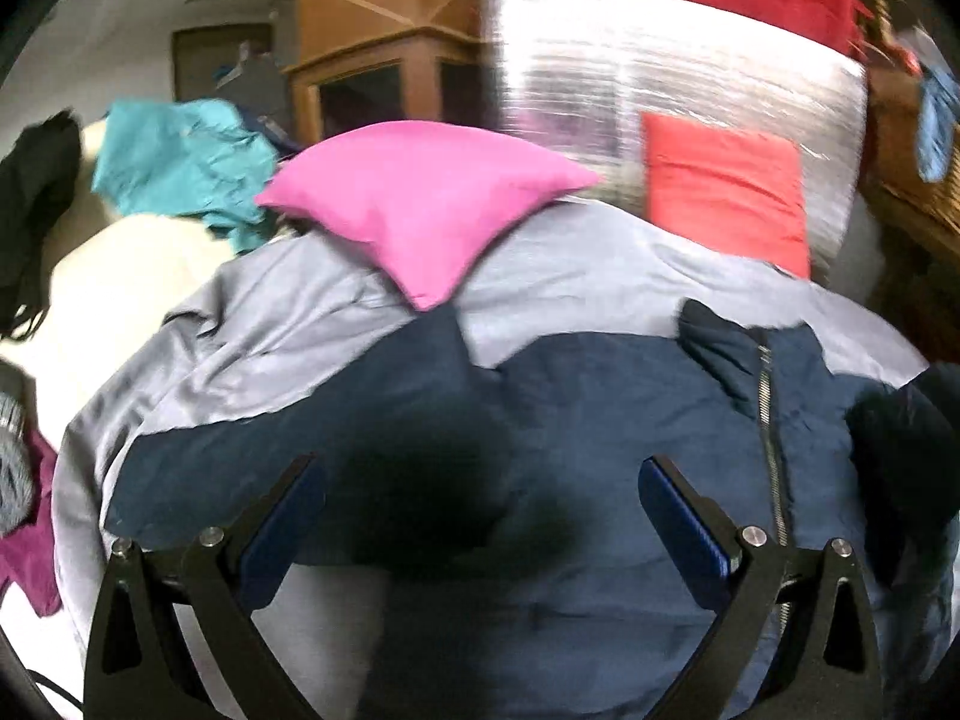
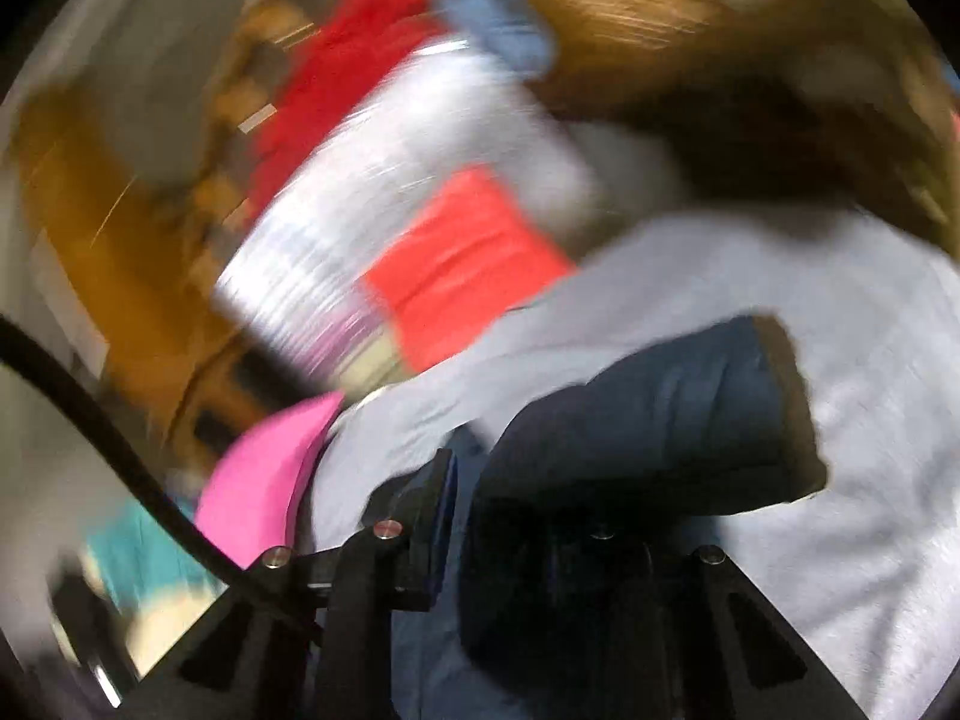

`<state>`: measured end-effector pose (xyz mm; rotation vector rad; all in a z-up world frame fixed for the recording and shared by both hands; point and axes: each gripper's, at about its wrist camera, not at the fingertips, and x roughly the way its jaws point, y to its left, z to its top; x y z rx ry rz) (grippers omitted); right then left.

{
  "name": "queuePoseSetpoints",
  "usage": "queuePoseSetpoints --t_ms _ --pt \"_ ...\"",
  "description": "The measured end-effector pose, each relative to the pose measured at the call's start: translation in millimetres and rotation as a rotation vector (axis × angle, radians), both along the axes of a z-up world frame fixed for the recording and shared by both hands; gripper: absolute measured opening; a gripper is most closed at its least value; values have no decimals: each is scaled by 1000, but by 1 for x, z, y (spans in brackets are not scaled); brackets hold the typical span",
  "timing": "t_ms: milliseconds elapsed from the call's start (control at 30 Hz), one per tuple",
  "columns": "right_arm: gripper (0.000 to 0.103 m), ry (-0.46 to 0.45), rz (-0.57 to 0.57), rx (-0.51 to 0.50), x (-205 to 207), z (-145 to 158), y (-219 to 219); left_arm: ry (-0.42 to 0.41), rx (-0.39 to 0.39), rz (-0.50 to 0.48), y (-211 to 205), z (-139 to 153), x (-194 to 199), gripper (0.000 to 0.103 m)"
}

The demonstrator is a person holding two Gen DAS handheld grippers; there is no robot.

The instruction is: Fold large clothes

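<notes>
Spreading below our wide-open, empty left gripper (image 1: 480,516), the soft, bulky navy-and-grey jacket (image 1: 600,396) should slump when lifted, so our right gripper (image 2: 540,516) pinches its navy fold near an edge.

jacket (image 1: 540,396): smooth navy and grey cloth, faint sheen, metal zip; pink cushion (image 1: 420,210): matt cloth; cabinet (image 1: 384,30): varnished wood; bundle (image 1: 672,90): glossy plastic wrap.

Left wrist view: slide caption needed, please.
Open left gripper above a navy-and-grey jacket, pink cushion behind.
</notes>
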<state>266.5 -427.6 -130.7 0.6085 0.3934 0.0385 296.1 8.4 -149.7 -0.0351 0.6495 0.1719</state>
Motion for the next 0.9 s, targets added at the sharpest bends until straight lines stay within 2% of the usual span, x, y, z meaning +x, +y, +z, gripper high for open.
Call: queuePoseSetpoints --t_ms 67,200,233,300,367,433,500,633,700,800,900 --pt "28 -4 115 -94 -4 4 47 -3 -20 36 19 1 -1 103" --pt "28 69 338 -168 3 -15 123 -1 -50 78 42 -1 0 103" --pt "32 118 399 -197 5 -23 141 -2 -56 85 45 -1 -2 103" --pt "67 191 470 -245 -1 -34 163 -5 -82 93 54 0 -3 103" --pt "76 209 522 -251 -12 -44 166 -7 -105 90 59 -1 -4 103" --pt "76 204 542 -225 -16 -40 158 -7 -122 83 59 -1 -5 103" --pt "76 183 500 -172 -16 -33 134 0 -147 54 55 -1 -4 103" --pt "76 183 291 -81 -18 -32 75 28 -156 -4 40 -6 3 103" --pt "76 219 153 -28 -19 -38 36 39 -142 -14 32 -9 6 103" --pt "76 319 -26 82 -19 -58 -23 42 -107 -41 17 -14 11 103" --pt "74 389 -115 186 -16 -80 -64 29 -53 -92 -6 -17 15 99"
